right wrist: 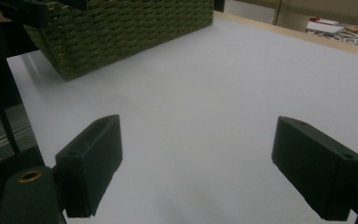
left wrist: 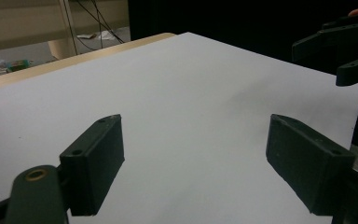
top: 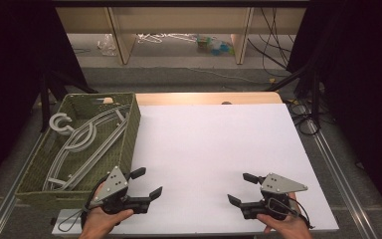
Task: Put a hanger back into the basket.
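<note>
Both claws sit wide apart and hold nothing, low in the frame on my white table (top: 214, 144).

My left gripper (top: 146, 183) is at the lower left, just beside the green basket (top: 129, 132). My right gripper (top: 239, 189) is at the lower right, well apart from it. I see the grey hangers (top: 82, 142) lying in the basket at the left of the frame, untouched.

No legible text, label, brand or number on anything here.
</note>
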`<action>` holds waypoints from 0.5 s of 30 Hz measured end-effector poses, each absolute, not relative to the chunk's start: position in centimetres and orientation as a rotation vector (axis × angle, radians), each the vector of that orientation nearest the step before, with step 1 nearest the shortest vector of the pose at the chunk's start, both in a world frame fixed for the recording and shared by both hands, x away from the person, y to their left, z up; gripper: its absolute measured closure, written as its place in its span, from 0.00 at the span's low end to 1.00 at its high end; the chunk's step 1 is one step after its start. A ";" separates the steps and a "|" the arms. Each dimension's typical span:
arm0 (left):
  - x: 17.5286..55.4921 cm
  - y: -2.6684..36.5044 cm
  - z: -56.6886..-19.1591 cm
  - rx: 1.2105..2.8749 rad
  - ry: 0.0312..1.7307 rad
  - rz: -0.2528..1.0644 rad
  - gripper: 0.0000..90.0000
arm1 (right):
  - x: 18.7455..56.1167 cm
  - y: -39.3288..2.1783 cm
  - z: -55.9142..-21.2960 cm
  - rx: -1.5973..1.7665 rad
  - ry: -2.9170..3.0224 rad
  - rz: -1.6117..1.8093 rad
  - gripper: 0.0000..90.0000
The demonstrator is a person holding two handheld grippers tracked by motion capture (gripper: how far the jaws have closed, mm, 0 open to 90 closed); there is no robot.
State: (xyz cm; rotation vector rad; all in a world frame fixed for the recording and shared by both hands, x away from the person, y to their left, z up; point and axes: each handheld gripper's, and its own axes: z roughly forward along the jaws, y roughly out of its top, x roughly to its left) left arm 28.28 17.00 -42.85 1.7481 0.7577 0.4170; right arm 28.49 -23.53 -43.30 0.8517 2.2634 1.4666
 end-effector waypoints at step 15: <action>28.5 17.1 -43.0 1.739 0.760 0.386 0.21 | 28.6 -23.4 -43.3 0.818 2.270 1.471 0.19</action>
